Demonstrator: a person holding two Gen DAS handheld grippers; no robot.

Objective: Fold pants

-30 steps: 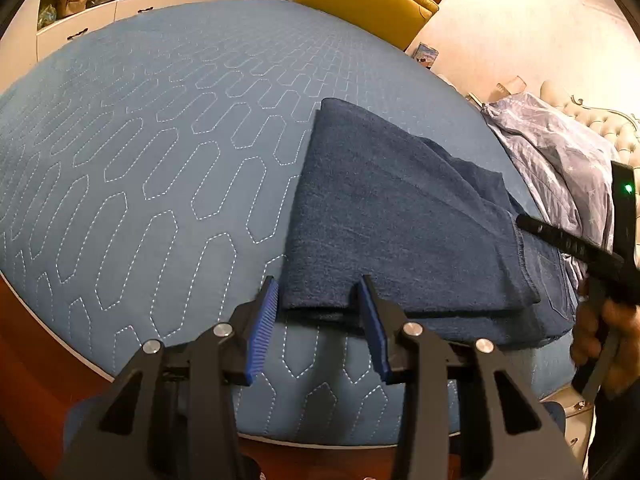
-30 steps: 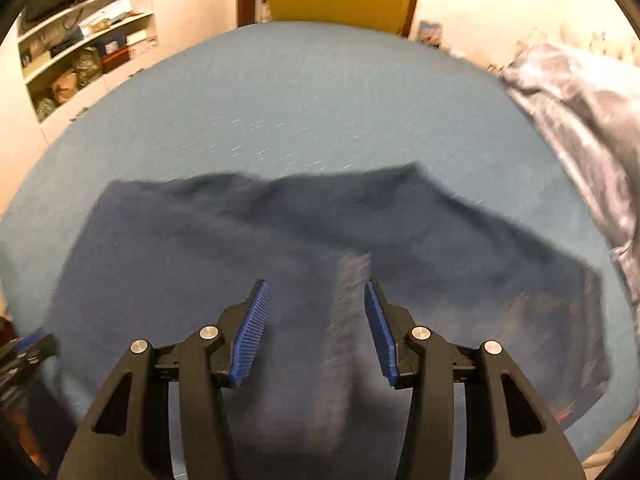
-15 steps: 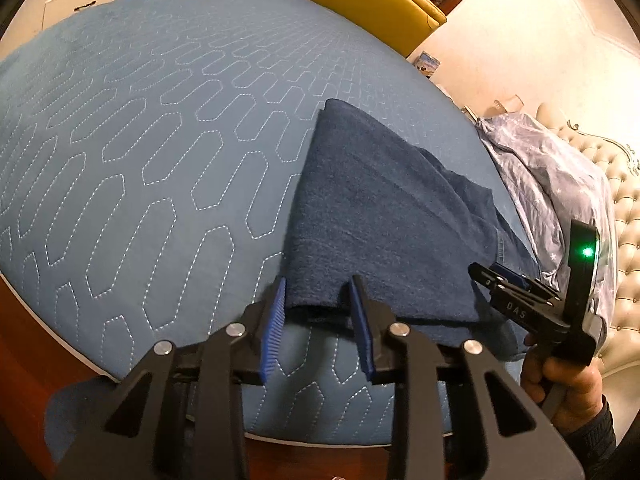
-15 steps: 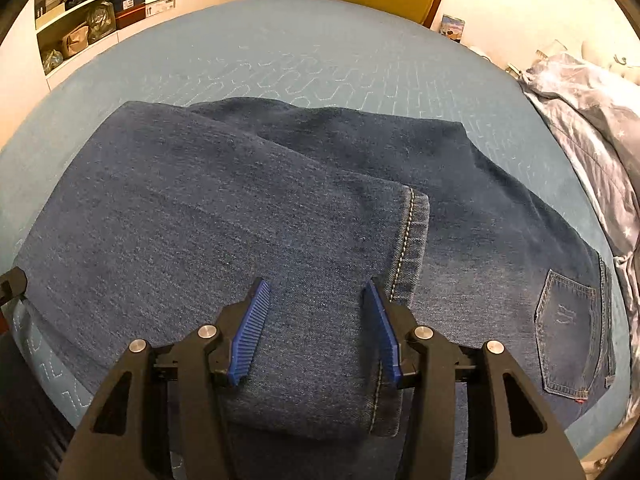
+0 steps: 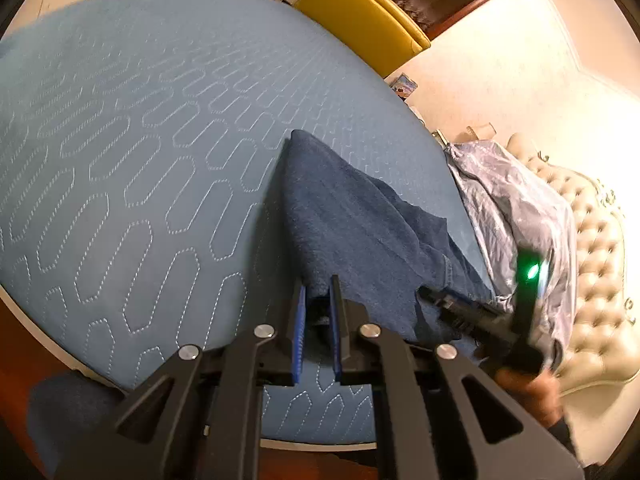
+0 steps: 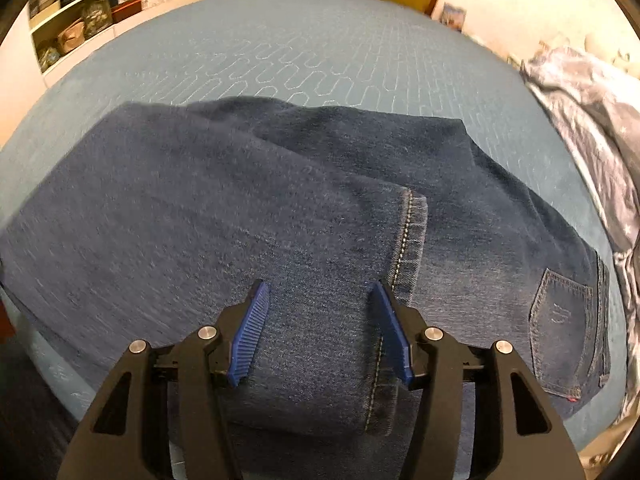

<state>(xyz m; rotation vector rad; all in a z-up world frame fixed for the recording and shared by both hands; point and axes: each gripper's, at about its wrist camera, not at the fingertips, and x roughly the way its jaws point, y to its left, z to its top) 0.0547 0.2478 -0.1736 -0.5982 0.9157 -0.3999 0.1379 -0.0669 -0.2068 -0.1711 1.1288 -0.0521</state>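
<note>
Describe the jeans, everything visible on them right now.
The jeans are dark blue denim, folded over so the legs lie doubled across the seat. A hem with pale stitching sits on top; one back pocket faces up at the right. They lie on the quilted blue bedspread near its front edge. The left gripper is shut on the fold's near corner, lifting it. The right gripper hovers open above the hem.

Left hand-held gripper (image 5: 318, 300) pinches the pants (image 5: 360, 224) corner — lifted off the blue bedspread (image 5: 140, 140).
</note>
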